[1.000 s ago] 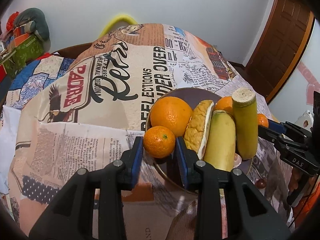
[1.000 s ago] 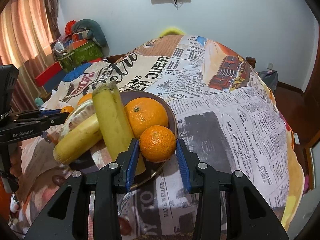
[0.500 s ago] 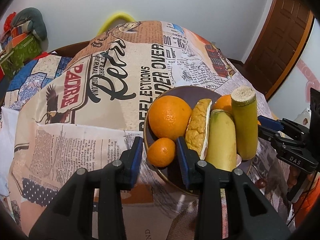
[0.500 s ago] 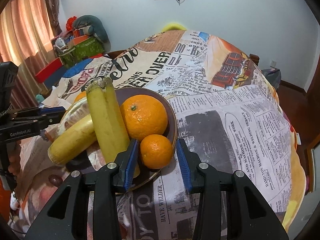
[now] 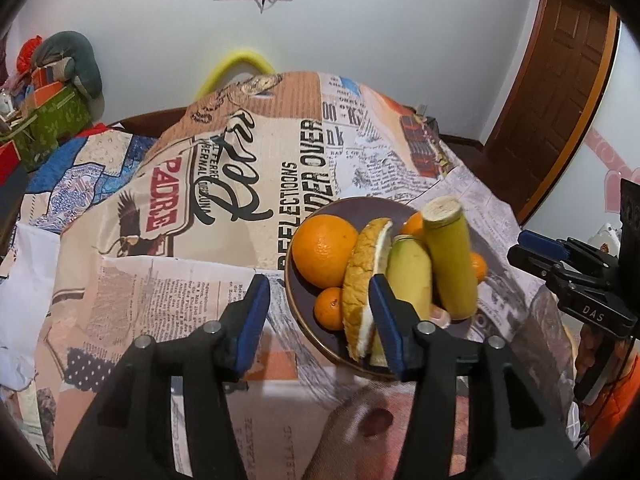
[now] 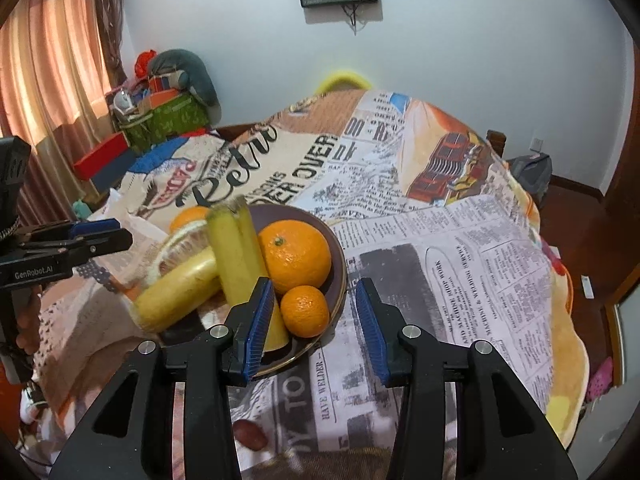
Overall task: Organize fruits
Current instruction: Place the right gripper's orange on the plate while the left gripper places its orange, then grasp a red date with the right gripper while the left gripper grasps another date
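The newsprint tablecloth [image 6: 460, 240] fills both frames. Mid-frame sits the dark plate [image 6: 338, 276] of fruit; each small mandarin [image 5: 329, 308] lies on it. Left gripper [image 5: 320, 320] and right gripper [image 6: 316, 330] both gape, released.

On the table [image 6: 460, 248] sits a plate [image 6: 340, 280] holding a large orange [image 6: 296, 256], with a small orange [image 6: 305, 311] just before it and bananas [image 6: 240, 256] to their left.
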`<state>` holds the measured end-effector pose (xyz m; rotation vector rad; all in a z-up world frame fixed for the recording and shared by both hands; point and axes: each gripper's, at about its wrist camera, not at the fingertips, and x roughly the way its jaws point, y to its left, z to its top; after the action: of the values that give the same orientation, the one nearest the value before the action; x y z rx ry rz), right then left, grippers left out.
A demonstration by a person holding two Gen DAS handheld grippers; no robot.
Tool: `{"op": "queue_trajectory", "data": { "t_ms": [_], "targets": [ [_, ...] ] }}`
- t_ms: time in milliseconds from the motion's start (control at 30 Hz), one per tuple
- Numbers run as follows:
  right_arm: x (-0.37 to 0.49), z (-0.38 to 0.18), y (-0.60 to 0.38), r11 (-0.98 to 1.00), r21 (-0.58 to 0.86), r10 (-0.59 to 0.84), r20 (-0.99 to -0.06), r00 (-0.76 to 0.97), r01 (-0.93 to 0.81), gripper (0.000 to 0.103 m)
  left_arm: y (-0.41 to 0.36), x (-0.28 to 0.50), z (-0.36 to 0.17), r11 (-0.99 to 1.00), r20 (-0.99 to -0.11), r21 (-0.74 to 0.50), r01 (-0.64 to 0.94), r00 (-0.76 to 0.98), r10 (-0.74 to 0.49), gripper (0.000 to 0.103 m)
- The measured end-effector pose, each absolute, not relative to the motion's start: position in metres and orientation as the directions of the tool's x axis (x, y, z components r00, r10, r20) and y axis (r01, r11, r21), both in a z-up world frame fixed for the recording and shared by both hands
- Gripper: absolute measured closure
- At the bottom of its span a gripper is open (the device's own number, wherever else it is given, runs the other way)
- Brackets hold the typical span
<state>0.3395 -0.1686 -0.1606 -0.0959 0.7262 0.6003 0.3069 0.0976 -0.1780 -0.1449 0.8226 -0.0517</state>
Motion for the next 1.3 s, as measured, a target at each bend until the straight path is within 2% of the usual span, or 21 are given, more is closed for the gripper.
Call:
{"op": "queue_trajectory", "data": {
  "t_ms": [200, 333, 567, 1233, 1300],
  "targets": [
    [0.322, -0.149, -0.175, 0.831, 0.12, 0.483, -0.638, 0.599, -0.543, 0.064, 0.089, 0.283, -0.163, 0.988, -0.719, -0.152, 0.005, 0.685, -0.114, 0.051],
    [0.307, -0.148, -0.18, 0.831, 0.136, 0.489, -0.64, 0.593, -0.54, 0.064, 0.084, 0.264, -0.155, 0.988, -0.706, -0.156, 0.011, 0.698, -0.119, 0.043],
    [0.284, -0.153, -0.186, 0.832, 0.145, 0.49, -0.647, 0.585, -0.536, 0.064, 0.074, 0.24, -0.158, 0.988, -0.723, -0.151, 0.017, 0.68, -0.122, 0.042],
    [0.264, -0.207, -0.182, 0.828, 0.191, 0.481, -0.727, 0.491, -0.528, 0.063, 0.059, 0.226, -0.229, 0.987, -0.819, -0.159, 0.004, 0.558, -0.134, 0.042],
    [0.265, -0.21, -0.18, 0.825, 0.199, 0.485, -0.728, 0.483, -0.529, 0.063, 0.058, 0.228, -0.232, 0.987, -0.82, -0.16, 0.007, 0.556, -0.137, 0.046]
  ]
}}
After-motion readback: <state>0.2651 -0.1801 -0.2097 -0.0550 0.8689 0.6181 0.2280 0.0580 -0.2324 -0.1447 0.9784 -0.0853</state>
